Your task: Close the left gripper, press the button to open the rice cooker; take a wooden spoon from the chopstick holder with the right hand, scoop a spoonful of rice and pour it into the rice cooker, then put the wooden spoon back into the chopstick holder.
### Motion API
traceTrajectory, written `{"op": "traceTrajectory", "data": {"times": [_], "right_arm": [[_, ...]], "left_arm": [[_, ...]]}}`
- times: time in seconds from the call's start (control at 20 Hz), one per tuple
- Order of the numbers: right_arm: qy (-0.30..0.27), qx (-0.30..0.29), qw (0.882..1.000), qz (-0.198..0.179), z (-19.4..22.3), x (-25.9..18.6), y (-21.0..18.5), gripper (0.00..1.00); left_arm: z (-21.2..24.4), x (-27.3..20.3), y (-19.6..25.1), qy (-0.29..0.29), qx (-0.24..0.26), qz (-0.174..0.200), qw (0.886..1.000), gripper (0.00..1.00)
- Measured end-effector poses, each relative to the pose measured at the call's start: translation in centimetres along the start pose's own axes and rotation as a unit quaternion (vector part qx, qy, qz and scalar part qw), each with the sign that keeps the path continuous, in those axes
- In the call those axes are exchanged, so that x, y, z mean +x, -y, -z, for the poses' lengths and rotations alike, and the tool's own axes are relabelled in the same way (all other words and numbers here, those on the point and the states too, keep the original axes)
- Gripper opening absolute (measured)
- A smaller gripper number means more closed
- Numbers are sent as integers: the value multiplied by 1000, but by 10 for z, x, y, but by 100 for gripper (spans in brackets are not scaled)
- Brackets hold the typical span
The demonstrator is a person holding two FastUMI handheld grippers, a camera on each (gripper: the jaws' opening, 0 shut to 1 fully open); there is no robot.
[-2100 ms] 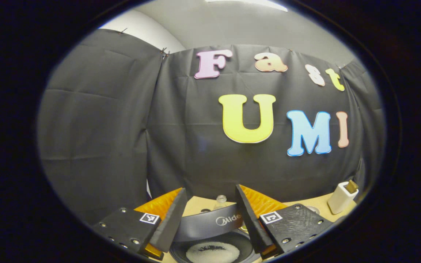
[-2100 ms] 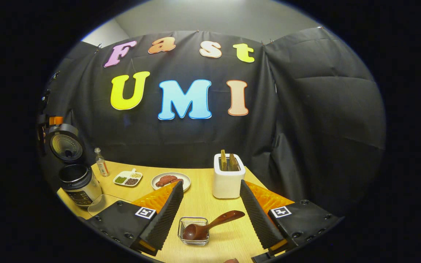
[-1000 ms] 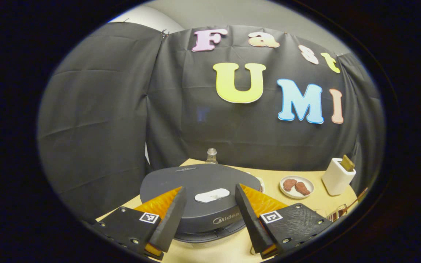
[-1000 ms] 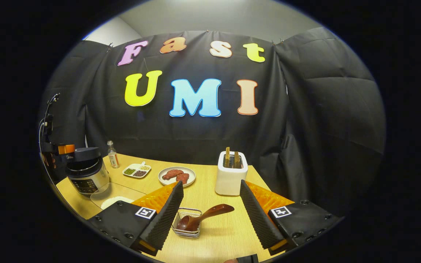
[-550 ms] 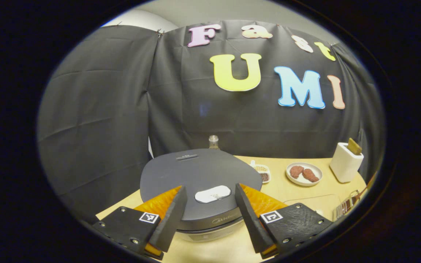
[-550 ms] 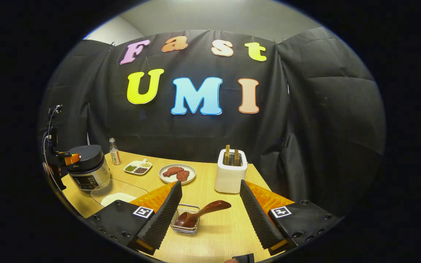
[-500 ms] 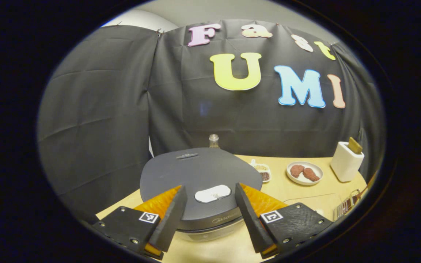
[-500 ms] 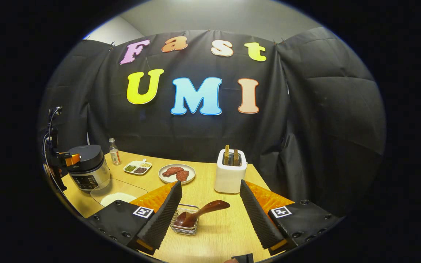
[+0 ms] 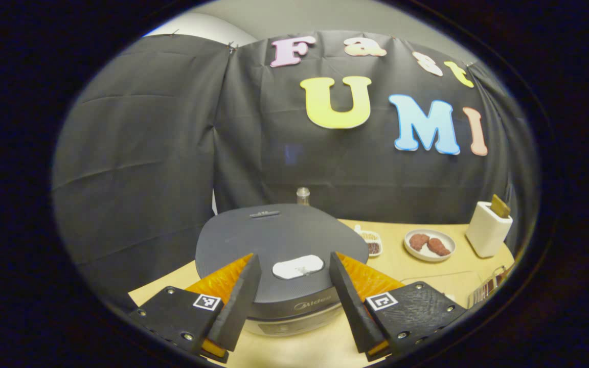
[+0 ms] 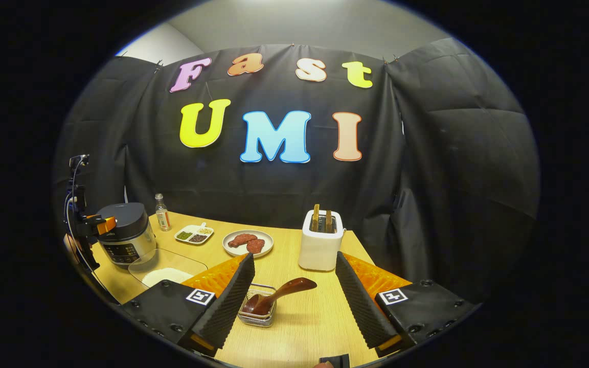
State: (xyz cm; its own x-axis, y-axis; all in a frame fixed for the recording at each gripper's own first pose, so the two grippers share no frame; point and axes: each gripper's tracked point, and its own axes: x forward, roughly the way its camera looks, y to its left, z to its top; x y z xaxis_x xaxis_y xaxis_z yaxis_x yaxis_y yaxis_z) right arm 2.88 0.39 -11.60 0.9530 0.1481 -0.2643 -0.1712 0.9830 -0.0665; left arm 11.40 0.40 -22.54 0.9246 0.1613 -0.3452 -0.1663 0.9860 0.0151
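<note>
We see our left tool (image 9: 290, 287) released above the shut rice cooker (image 9: 280, 245), right tool (image 10: 292, 285) released over the wooden spoon (image 10: 278, 294), its bowl in the chopstick holder (image 10: 256, 313) on the surface (image 10: 304, 327)

Standing on the table (image 10: 294, 327): one rice cooker (image 10: 125, 239), one bottle (image 10: 161, 211), one toaster (image 10: 320, 245) holding two toast slices (image 10: 321, 219). Lying there: one divided dish (image 10: 194, 234), one plate (image 10: 248, 242) carrying two meat pieces (image 10: 249, 242), one wire holder (image 10: 257, 313) containing one wooden spoon (image 10: 279, 294).
</note>
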Motion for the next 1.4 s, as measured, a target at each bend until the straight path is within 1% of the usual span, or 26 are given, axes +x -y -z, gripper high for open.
{"op": "traceTrajectory", "data": {"times": [0.1,0.2,0.35,0.5,0.55,0.6,0.7,0.75,0.8,0.85,0.9,1.0,1.05,1.1,1.15,1.2,1.25,1.4], "right_arm": [[12,2,1000,-9,-7,-2,-3,100],[28,5,999,-22,-16,-7,-6,100],[52,0,998,-41,-24,-22,-8,100],[71,-1,996,-45,-32,-33,-9,100],[78,3,996,-45,-37,-37,-11,96],[86,8,995,-46,-43,-42,-15,100],[100,12,994,-46,-54,-53,-24,100],[107,11,993,-44,-59,-58,-28,96],[112,11,993,-41,-62,-64,-34,100],[117,13,992,-38,-66,-71,-40,97],[122,15,992,-38,-68,-77,-47,100],[127,13,991,-34,-69,-88,-59,100],[125,13,992,-32,-66,-95,-65,96],[126,13,991,-32,-67,-101,-71,100],[128,14,991,-32,-68,-108,-76,100],[130,14,991,-32,-68,-115,-81,97],[130,14,991,-32,-66,-121,-85,100],[131,22,991,-25,-64,-136,-90,100]], "left_arm": [[-7,-7,-6,7,19,3,1000,86],[-24,-25,-3,24,14,5,1000,84],[-55,-63,7,55,12,8,998,84],[-81,-107,19,86,5,27,996,84],[-90,-121,22,93,7,33,995,84],[-98,-133,24,102,9,41,994,84],[-113,-159,23,114,13,55,992,84],[-119,-171,21,120,14,62,991,84],[-124,-181,16,125,17,68,990,84],[-127,-189,10,130,20,72,989,84],[-131,-198,4,137,24,76,987,84],[-140,-216,-10,151,29,80,985,84],[-142,-225,-17,157,30,83,984,84],[-144,-233,-24,161,28,85,983,84],[-144,-240,-30,164,24,89,982,84],[-141,-245,-35,163,19,90,982,84],[-141,-249,-43,164,16,89,982,84],[-137,-259,-57,164,9,89,982,84]]}}
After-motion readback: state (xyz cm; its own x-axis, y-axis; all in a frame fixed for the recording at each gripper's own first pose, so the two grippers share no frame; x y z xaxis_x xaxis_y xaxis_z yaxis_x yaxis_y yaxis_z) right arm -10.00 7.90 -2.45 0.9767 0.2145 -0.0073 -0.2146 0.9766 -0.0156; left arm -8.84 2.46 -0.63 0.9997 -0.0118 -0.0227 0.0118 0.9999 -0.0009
